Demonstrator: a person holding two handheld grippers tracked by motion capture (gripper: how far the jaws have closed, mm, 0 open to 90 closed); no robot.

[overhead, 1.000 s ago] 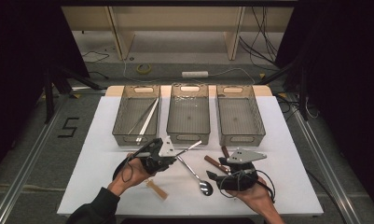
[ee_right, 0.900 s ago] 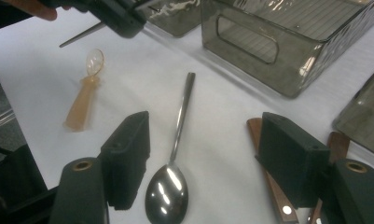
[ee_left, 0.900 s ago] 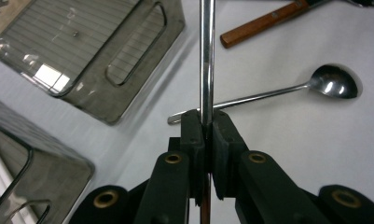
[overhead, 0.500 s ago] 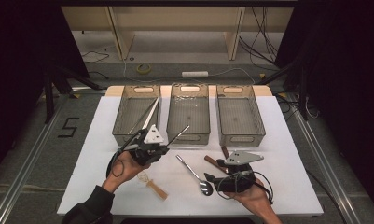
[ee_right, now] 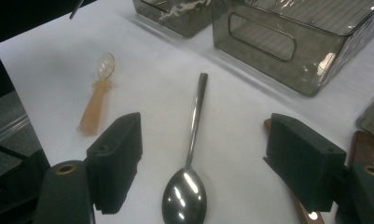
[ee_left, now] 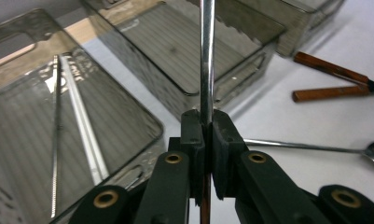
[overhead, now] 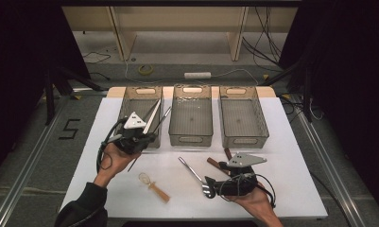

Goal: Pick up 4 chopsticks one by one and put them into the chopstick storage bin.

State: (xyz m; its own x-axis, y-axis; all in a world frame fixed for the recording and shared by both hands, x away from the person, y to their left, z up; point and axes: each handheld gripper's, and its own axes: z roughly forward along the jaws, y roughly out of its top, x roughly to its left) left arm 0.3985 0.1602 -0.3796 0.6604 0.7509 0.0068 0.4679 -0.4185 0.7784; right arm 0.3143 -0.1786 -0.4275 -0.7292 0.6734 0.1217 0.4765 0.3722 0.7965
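My left gripper [overhead: 148, 134] [ee_left: 205, 122] is shut on the thin shaft of a metal utensil [overhead: 164, 115] [ee_left: 206, 56]. It holds the utensil slanted at the front right corner of the left bin [overhead: 130, 101]. My right gripper [overhead: 210, 185] [ee_right: 205, 135] rests low on the table near the front edge. Its jaws have just been opening and now stand wide apart. A metal spoon [overhead: 194, 172] [ee_right: 190, 154] lies between them, bowl toward me, and neither pad touches it.
Three smoky clear bins stand in a row at the back: the left one holds long metal utensils [ee_left: 77, 116], then the middle bin [overhead: 191, 139] and the right bin [overhead: 244, 142]. An orange plastic spoon [overhead: 154, 185] [ee_right: 97, 95] lies front-centre. Brown-handled utensils [overhead: 218, 163] [ee_left: 331, 79] lie beside the right gripper.
My left gripper has carried the metal utensil from the table's middle up and left to the left bin. The right hand has stayed over the spoon.
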